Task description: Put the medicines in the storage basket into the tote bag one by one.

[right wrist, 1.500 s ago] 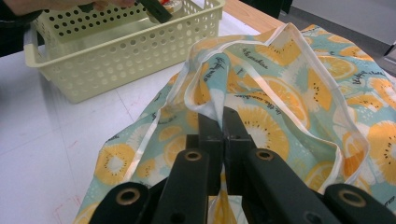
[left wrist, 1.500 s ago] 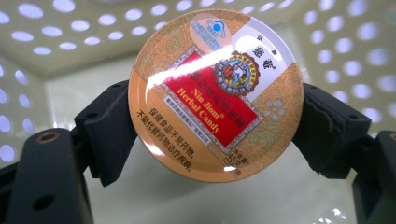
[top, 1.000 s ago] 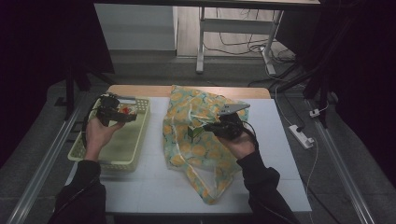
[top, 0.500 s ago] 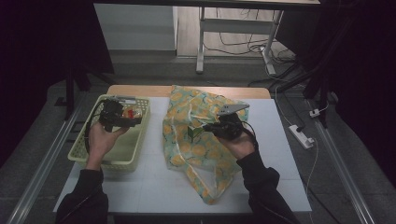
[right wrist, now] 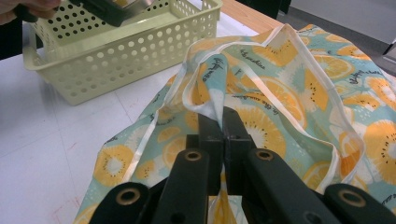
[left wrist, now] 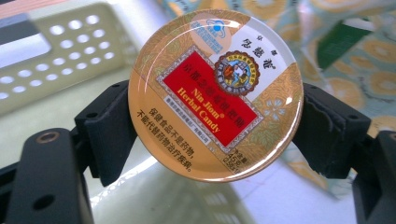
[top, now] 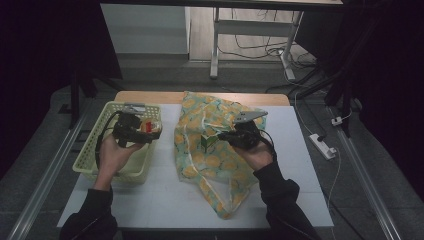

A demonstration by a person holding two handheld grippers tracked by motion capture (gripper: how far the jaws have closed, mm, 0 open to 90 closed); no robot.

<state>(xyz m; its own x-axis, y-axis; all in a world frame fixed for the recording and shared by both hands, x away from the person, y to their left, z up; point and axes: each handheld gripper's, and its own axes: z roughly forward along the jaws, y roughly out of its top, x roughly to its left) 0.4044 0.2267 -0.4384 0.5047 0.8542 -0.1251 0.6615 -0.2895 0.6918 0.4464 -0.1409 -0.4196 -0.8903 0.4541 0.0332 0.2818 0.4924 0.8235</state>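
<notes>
Candy tin [left wrist: 215,93] clamped edge-on between left gripper [left wrist: 219,126] jaws, held above yellow basket [top: 95,155] rim; right gripper [right wrist: 223,122] pinched shut on fruit-print bag [right wrist: 289,93] fabric, bag spread on white table [top: 160,200]

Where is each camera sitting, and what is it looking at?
High view: above the table, looking down; both forearms and tools show.
Left gripper view: on the left tool, facing its candy tin; black jaws show.
Right gripper view: on the right tool, facing the fruit-print bag; shut jaws show.
Shared: the yellow basket appears in all three.
</notes>
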